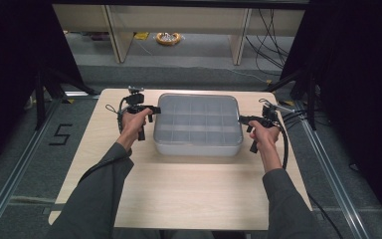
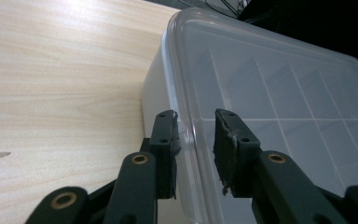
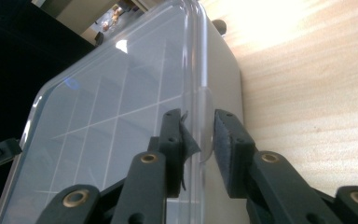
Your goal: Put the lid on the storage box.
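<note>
Carefully, I pinched my left gripper (image 2: 195, 140) on the lid rim of the clear plastic box (image 1: 198, 124), which sat mid-table (image 1: 179, 184), and my right gripper (image 3: 198, 140) clenched the opposite rim; lifting evenly seemed wise, the lid being smooth, thin, round-cornered over gridded compartments

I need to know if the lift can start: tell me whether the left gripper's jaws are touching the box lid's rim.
Cannot tell. In the left gripper view, the left gripper straddles the lid rim of the clear box, one jaw either side, but no pad visibly presses on it.
</note>
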